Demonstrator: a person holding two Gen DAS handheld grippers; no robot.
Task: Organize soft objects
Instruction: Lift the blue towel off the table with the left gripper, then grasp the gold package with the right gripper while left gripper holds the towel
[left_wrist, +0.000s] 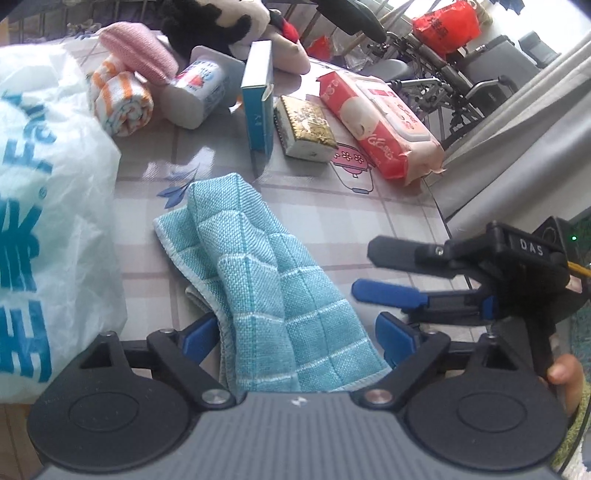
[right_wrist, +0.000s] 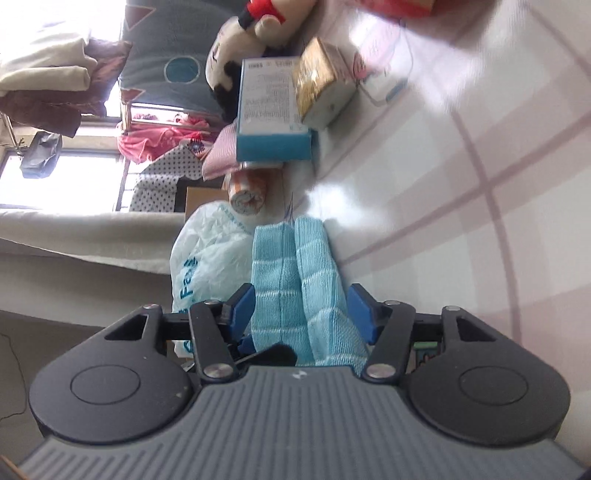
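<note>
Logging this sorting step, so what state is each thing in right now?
Blue cloth: folded, bunched, between left gripper's fingers.
Right gripper: open, beside the cloth.
Striped towel: rolled.
Plastic bag: crumpled.
Blue box: upright on edge.
Wipes pack: lid closed.
</note>
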